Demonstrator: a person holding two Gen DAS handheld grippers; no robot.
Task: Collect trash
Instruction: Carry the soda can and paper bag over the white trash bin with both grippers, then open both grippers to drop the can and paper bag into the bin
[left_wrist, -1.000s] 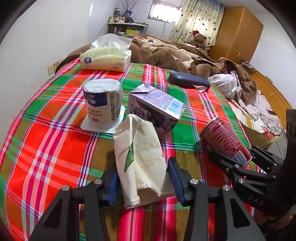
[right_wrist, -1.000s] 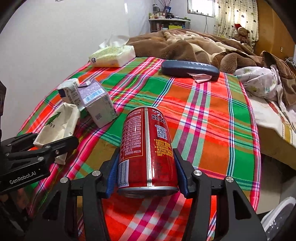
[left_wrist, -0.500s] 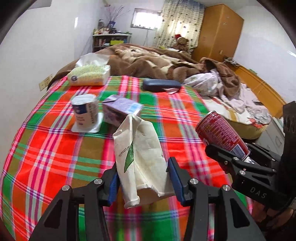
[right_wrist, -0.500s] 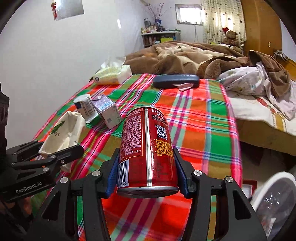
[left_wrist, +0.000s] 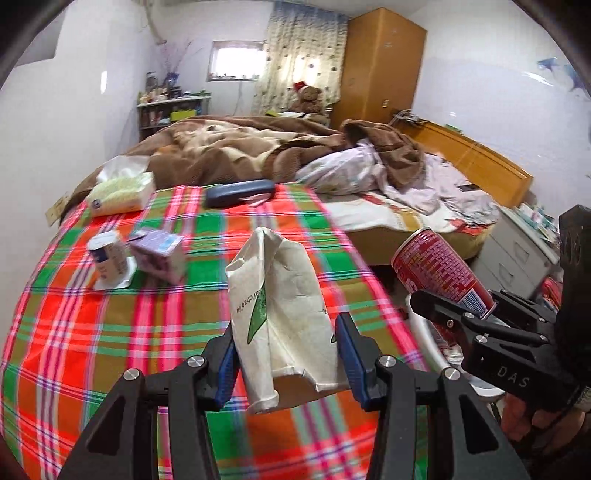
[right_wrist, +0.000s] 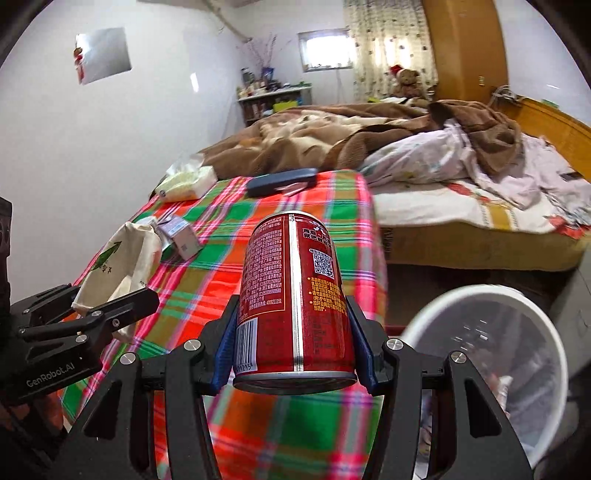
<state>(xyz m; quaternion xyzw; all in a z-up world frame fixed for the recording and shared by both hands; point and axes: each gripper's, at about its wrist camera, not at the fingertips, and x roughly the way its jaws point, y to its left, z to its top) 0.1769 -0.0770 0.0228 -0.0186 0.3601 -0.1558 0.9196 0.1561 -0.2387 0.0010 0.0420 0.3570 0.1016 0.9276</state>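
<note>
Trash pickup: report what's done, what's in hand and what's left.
Done: nothing visibly binned by these grippers yet. In hand: the left hand-held gripper grips a paper bag; the right hand-held gripper grips a red can near the white bin. Left: a small carton and a cup on the plaid blanket.

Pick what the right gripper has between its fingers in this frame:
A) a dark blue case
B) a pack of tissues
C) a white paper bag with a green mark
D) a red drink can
D: in the right wrist view the right gripper is clamped on the red drink can, its blue pads pressing both sides.
</note>
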